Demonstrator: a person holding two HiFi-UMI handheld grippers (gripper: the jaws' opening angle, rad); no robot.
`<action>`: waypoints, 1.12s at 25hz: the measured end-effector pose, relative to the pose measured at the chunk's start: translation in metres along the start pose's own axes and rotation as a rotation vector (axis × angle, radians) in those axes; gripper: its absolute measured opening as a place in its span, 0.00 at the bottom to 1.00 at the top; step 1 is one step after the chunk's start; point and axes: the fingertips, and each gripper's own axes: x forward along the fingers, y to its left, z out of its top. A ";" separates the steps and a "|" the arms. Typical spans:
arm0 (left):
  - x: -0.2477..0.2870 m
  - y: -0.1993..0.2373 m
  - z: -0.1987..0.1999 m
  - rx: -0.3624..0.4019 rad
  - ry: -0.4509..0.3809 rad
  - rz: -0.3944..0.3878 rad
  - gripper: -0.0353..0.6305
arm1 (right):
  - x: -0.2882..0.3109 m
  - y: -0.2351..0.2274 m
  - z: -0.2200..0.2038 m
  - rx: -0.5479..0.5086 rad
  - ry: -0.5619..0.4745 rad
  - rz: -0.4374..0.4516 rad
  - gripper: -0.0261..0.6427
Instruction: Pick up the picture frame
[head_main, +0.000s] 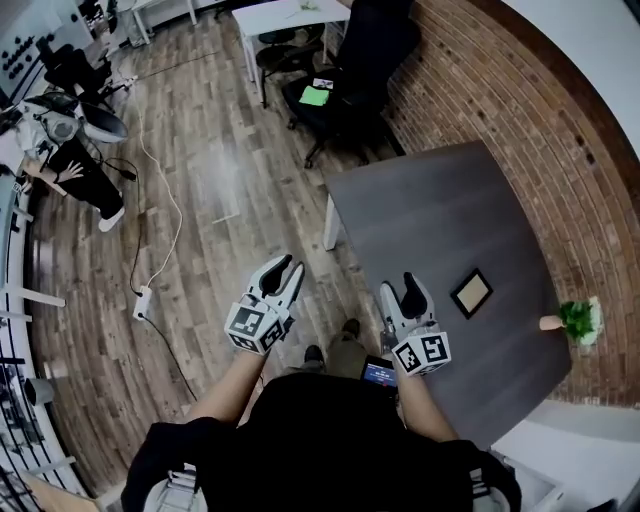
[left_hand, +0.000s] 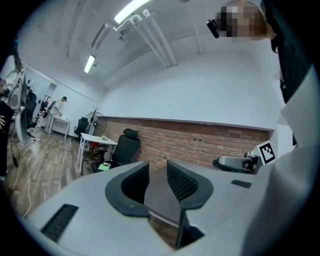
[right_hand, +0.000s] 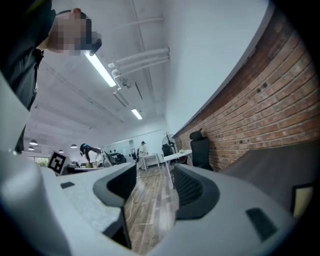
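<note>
My left hand-held gripper (head_main: 287, 266) hangs over the floor, just off the near corner of the bench. In the left gripper view its two dark ribbed jaws stand apart with nothing between them (left_hand: 157, 168); through the gap I see only the corner of the bench top. My right hand-held gripper (head_main: 398, 287) is held over the near edge of the bench, pointing away from me. Its jaws are apart and empty too (right_hand: 154, 172), and the floor shows between them. Neither hand-held gripper touches anything.

The small square picture frame with a dark border and pale middle (head_main: 471, 293) lies flat on the dark grey rectangular bench (head_main: 440, 215). It is to the right of my right hand-held gripper and clear of it, with bare bench top between them. In the right gripper view a dark-edged pale rectangle, which seems to be the frame, sits at the far right margin (right_hand: 301, 199), well outside the jaws. Further right, near the bench's edge against the wall, is a small green leafy plant in a tan pot (head_main: 577, 320), so the frame lies between my right hand-held gripper and the plant.

A red brick wall (head_main: 525, 110) runs along the far side of the bench. Beyond the bench's far corner stands a black office chair (head_main: 350, 85) with something green on its seat, and past it a white table (head_main: 285, 18). The grey-brown plank floor (head_main: 210, 170) stretches to my left, with a white cable (head_main: 160, 215) trailing across it.
</note>
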 end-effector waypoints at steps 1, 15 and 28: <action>0.011 -0.004 -0.002 -0.001 0.009 -0.022 0.19 | -0.003 -0.008 0.003 0.001 -0.008 -0.024 0.39; 0.182 -0.138 -0.032 0.038 0.149 -0.429 0.20 | -0.104 -0.149 0.034 0.018 -0.109 -0.430 0.39; 0.295 -0.296 -0.139 0.036 0.410 -0.732 0.20 | -0.185 -0.291 -0.007 0.127 0.016 -0.669 0.39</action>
